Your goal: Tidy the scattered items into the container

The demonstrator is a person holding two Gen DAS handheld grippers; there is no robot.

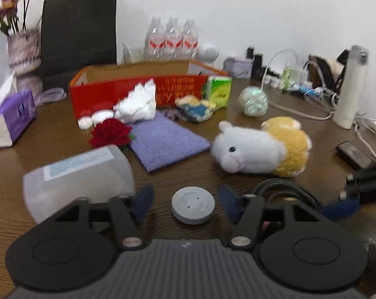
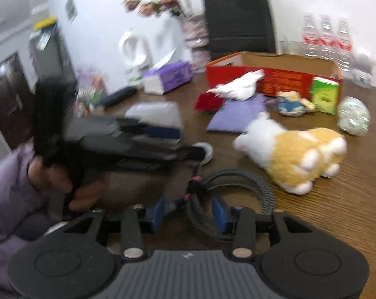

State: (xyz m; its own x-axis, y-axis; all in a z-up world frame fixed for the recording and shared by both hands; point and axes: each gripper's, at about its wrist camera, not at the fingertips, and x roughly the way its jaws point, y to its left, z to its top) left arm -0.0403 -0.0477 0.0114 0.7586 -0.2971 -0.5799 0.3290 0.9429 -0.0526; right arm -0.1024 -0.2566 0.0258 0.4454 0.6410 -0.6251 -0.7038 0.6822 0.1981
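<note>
My left gripper is open low over the brown table, with a grey round puck between its blue pads and a gap on each side. My right gripper is open too; a coiled black cable lies on the table, one strand passing between its fingers without being pinched. The red cardboard box stands open at the back. In front of it lie crumpled tissue, a red rose, a purple cloth, a white and yellow plush toy, a green tissue pack and a shiny ball.
A translucent plastic tub lies on its side just left of my left gripper. A purple tissue box, a vase, a black bag and water bottles line the back. Cables and a white flask crowd the far right.
</note>
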